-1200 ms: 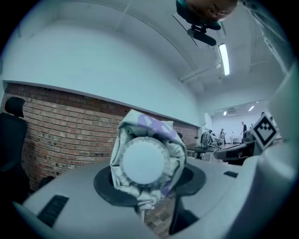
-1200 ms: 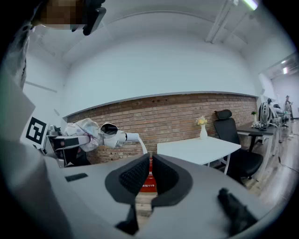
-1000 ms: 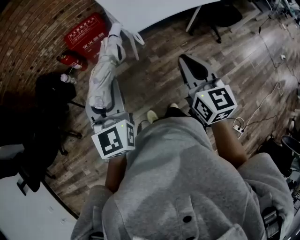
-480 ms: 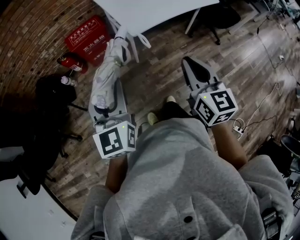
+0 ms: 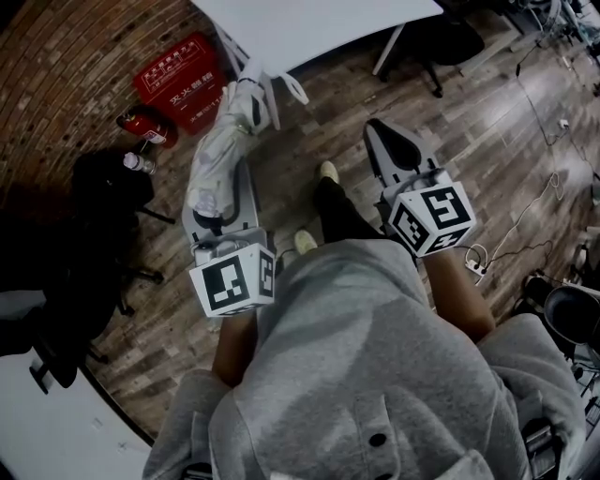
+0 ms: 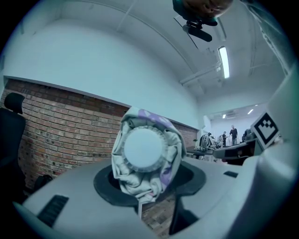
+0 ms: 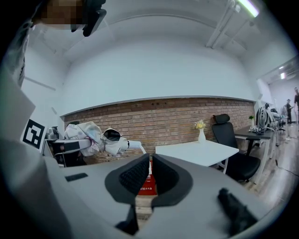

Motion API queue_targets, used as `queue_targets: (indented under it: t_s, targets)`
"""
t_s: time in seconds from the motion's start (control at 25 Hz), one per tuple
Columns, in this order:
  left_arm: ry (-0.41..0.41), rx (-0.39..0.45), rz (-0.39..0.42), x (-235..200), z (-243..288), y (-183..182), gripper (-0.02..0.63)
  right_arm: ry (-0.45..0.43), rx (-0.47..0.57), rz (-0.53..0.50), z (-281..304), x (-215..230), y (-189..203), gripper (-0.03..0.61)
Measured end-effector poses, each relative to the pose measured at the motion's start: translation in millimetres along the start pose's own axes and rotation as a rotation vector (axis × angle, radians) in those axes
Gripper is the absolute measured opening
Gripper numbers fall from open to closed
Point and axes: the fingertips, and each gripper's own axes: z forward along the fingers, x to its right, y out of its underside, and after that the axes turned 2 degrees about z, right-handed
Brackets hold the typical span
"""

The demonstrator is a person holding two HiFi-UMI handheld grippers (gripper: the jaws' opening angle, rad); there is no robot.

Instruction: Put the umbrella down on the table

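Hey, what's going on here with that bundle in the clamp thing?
A person stands holding a two-jaw gripper in each hand. The left gripper clamps a folded white umbrella, held out roughly level. The right gripper is shut and empty. The white table is just ahead, and the umbrella is not yet on it.

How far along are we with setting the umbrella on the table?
Done: the folded umbrella is picked up, clamped by the left gripper. In hand: it hangs over the floor, short of the white table. Left: reach the tabletop, lay it down, release. The right gripper is empty.
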Motion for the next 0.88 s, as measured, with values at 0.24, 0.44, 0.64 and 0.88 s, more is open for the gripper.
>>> queue_targets:
  t_s: [0.24, 0.44, 0.64, 0.88]
  targets:
    - [-0.003, -0.007, -0.008, -0.1, 18.6, -1.5, 0.204, -0.009, -0.009, 0.017, 13.7, 9.3, 2.6, 0.032]
    - [-0.003, -0.009, -0.003, 3.3, 37.2, -1.5, 0.204, -0.012, -0.019, 0.028, 25.4, 24.4, 4.7, 0.032]
    - [0.005, -0.019, -0.005, 2.1, 66.1, 0.1, 0.204, -0.014, -0.022, 0.039, 50.7, 42.4, 0.6, 0.032]
    - [-0.006, -0.006, -0.012, -6.0, 109.1, -7.1, 0.202, -0.030, -0.016, 0.038, 90.5, 65.6, -15.5, 0.032]
